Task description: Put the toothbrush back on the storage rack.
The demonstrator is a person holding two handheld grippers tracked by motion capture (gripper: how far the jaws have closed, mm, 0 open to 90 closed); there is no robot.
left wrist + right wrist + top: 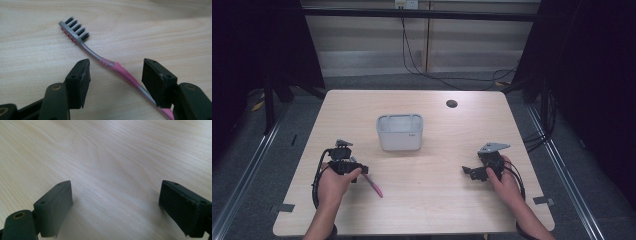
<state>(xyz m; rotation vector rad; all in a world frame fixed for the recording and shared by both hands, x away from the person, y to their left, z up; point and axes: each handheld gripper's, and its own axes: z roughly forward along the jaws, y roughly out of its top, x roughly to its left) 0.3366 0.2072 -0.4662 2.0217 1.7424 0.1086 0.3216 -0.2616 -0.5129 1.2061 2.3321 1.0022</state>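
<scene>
Jaws of left gripper (113,75) apart, astride pink toothbrush (110,63) on table (37,45)

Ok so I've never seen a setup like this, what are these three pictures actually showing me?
A person sits at a wooden table, holding a two-jaw tool in each hand. The high view looks down from above; each of the other two pictures comes from a camera riding on one tool. The left hand-held gripper is open, its jaws either side of a pink and grey toothbrush lying flat on the table, not yet gripped. The right hand-held gripper is open over bare wood. A grey bin stands farther back.
</scene>
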